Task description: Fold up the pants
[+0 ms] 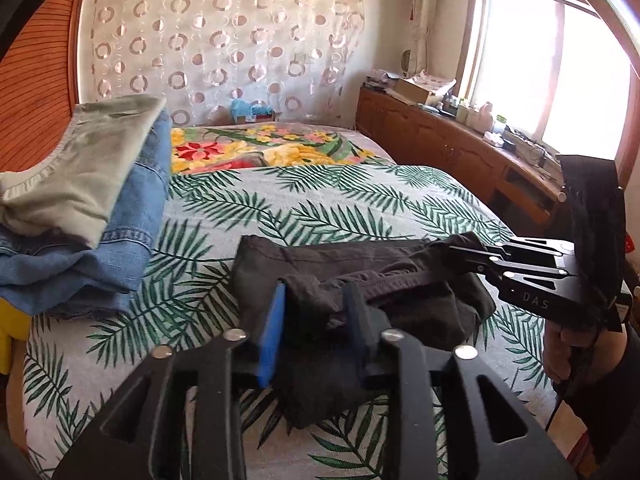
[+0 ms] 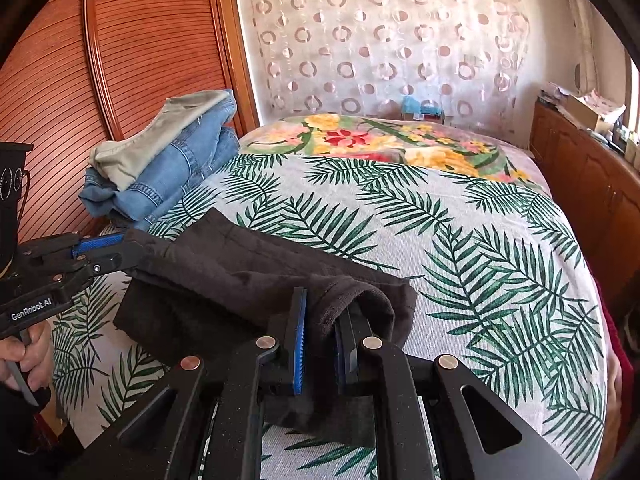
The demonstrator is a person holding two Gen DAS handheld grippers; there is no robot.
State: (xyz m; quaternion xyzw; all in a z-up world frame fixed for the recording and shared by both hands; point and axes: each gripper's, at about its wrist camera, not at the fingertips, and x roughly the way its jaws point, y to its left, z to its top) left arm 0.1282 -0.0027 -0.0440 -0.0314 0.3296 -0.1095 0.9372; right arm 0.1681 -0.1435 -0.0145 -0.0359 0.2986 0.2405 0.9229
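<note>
The dark brown pants (image 1: 360,276) lie bunched across the near part of the bed. My left gripper (image 1: 316,312) is shut on one end of them, cloth pinched between its blue pads. My right gripper (image 2: 324,320) is shut on the other end; it also shows in the left wrist view (image 1: 460,256) at the right. In the right wrist view the pants (image 2: 240,272) stretch from my right gripper to the left gripper (image 2: 124,250), held slightly above the bedspread.
A stack of folded jeans (image 2: 176,172) with a pale green garment (image 1: 80,172) on top sits at the bed's left edge by the wooden wardrobe (image 2: 120,60). A floral blanket (image 2: 380,140) lies further back. A wooden sideboard (image 1: 460,144) runs along the right under the window.
</note>
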